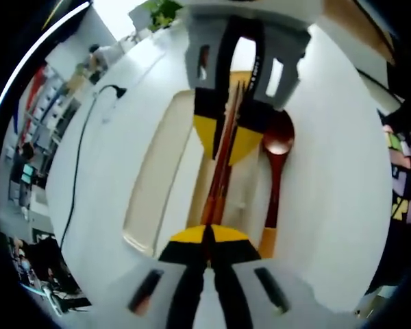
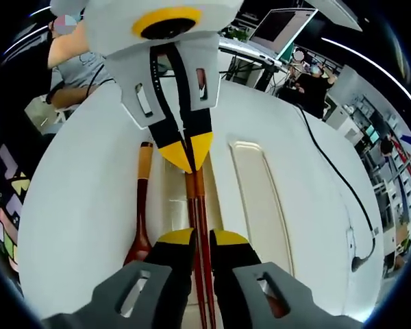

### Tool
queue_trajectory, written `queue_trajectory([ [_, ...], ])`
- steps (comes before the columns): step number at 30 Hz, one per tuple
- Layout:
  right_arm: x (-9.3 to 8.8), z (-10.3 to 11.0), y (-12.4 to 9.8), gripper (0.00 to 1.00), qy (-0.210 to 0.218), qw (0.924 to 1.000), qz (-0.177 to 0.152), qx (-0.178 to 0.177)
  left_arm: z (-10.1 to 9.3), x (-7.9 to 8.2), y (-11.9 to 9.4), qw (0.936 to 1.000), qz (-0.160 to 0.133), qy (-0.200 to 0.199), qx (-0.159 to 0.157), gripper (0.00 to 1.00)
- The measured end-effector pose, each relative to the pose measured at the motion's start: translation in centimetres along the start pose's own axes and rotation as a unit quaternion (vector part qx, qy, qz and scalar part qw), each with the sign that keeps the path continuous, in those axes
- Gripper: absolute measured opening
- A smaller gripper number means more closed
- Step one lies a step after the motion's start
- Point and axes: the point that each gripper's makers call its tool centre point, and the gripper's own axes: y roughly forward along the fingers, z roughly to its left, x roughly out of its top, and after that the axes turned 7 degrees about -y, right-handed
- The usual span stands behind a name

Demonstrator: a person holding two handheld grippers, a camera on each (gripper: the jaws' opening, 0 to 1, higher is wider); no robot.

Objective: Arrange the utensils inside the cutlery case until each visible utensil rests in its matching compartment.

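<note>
With both my left claw [image 1: 207,241] and right claw [image 2: 194,240] clenched on the chopsticks [image 1: 222,168], uneven release could tip them onto the spoon [image 1: 277,164] beside the case [image 1: 154,178].

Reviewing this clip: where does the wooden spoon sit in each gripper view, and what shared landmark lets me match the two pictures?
Left gripper view: the wooden spoon lies right of centre, bowl up, beside the chopsticks.
Right gripper view: the spoon lies left of centre, bowl down, beside the chopsticks.
Shared landmark: the cream cutlery case on the white table.
</note>
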Motion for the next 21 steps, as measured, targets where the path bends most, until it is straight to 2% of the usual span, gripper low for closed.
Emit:
queue_trajectory([
  [4,-0.3,-0.1,-0.2,0.09,-0.014,0.9998,0.016,0.002,-0.2,0.2,-0.3,0.9999,-0.007,-0.012,0.005,0.01],
  [7,-0.6,-0.2,-0.7,0.09,-0.02,0.9993,0.031,0.0,-0.1,1.0,-1.2,0.9992,-0.029,-0.018,0.019,0.01],
  [10,0.0,-0.7,-2.0,0.09,-0.026,0.9994,0.015,-0.017,-0.1,1.4,-2.3,0.9987,-0.042,-0.017,0.024,0.01],
  [13,0.4,-0.9,-3.8,0.09,-0.015,0.9991,-0.001,-0.038,-0.6,1.5,-3.6,0.9984,-0.051,-0.016,0.019,0.01],
  [15,-0.4,-0.6,-4.7,0.1,0.009,0.9985,0.009,-0.053,-1.1,1.7,-4.2,0.9976,-0.066,-0.012,0.018,0.01],
  [19,-1.6,-0.1,-5.9,0.11,0.053,0.9952,-0.005,-0.082,-2.6,1.0,-4.3,0.9978,-0.066,-0.005,-0.003,0.01],
  [21,-2.5,0.1,-6.4,0.13,0.056,0.9947,-0.005,-0.086,-3.0,0.6,-4.1,0.9979,-0.064,-0.001,-0.001,0.01],
])
